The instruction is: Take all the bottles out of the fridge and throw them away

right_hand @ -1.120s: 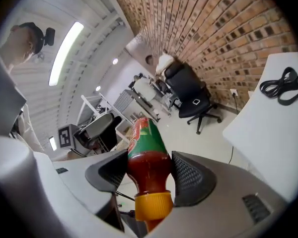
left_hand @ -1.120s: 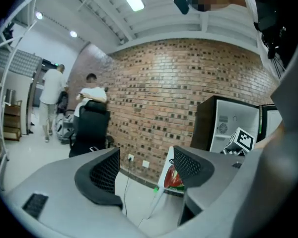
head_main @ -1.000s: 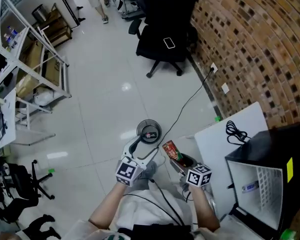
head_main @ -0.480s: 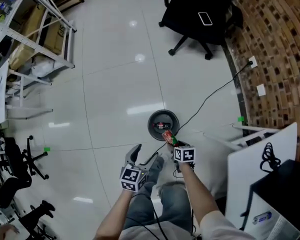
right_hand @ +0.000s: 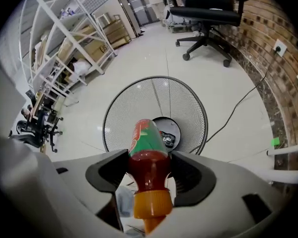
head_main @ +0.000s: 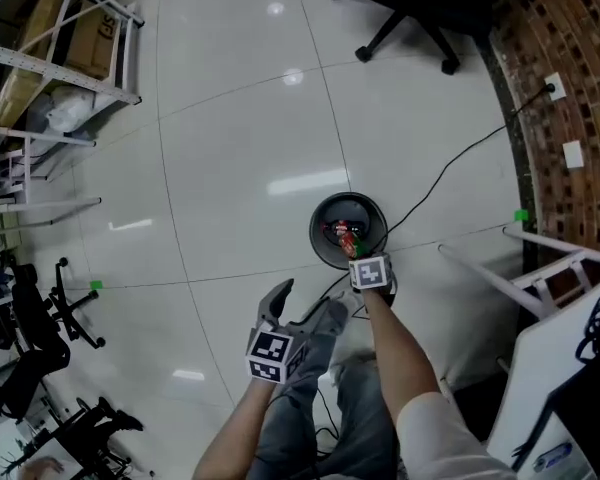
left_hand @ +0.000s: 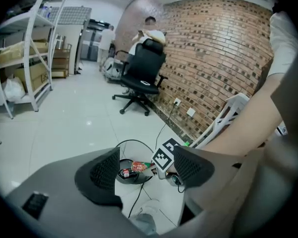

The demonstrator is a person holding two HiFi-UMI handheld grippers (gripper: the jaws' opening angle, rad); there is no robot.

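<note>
Above the bin (right_hand: 134, 103), right hand-held gripper (right_hand: 149, 170) clamps the bottle (right_hand: 146, 139).

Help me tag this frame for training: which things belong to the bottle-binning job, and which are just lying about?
Job: red plastic sauce bottle with orange cap, clamped in the right gripper; round black wire-mesh bin below it.
Lying about: black office chair; white metal shelving; black floor cable.

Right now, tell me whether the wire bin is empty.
Not empty: a small red-labelled item lies on the floor of the wire bin.
</note>
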